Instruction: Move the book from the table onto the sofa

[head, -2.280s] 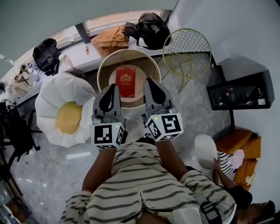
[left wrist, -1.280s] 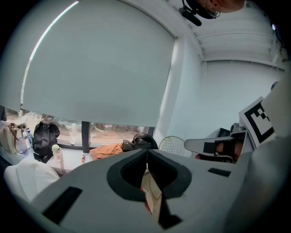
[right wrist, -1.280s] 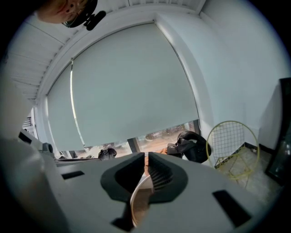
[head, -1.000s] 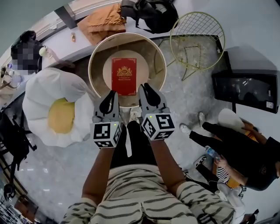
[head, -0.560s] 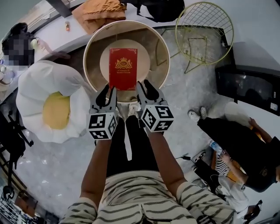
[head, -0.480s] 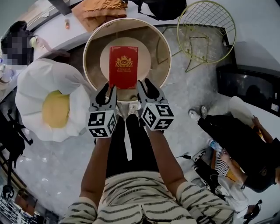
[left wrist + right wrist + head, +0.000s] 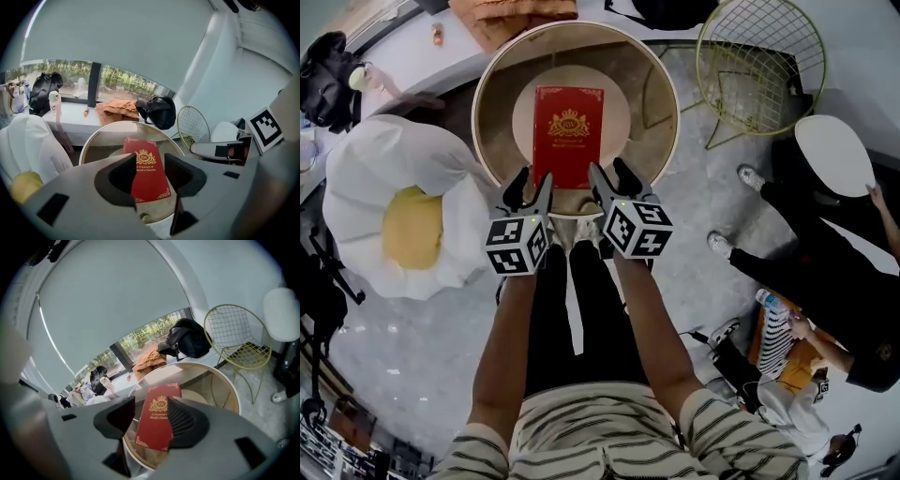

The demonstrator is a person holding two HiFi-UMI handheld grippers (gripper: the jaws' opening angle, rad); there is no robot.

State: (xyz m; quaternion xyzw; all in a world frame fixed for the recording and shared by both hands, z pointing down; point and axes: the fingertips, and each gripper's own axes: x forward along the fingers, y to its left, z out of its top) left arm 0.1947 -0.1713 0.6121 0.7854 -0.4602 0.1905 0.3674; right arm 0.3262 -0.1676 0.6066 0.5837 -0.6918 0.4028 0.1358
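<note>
**Inspector:** Item and claws?

**Assessor:** The red hardback book with gold crest [image 7: 568,134] lies flat at the centre of the round glass-topped table with pale rim [image 7: 642,84]; the left gripper [image 7: 531,187] and right gripper [image 7: 613,178] hover at its near edge; both pairs of jaws have just been opening and stand partly apart, with nothing between them.

**Inspector:** Hazards?

**Assessor:** The book is thin and flat; jaws may skid it across the glass, or pinch the cover alone so it flops open; an uneven carry could drop it short of the white-and-yellow egg-shaped sofa [image 7: 398,211].

**Inspector:** Count?

**Assessor:** One book; one table; one sofa; two grippers.
</note>
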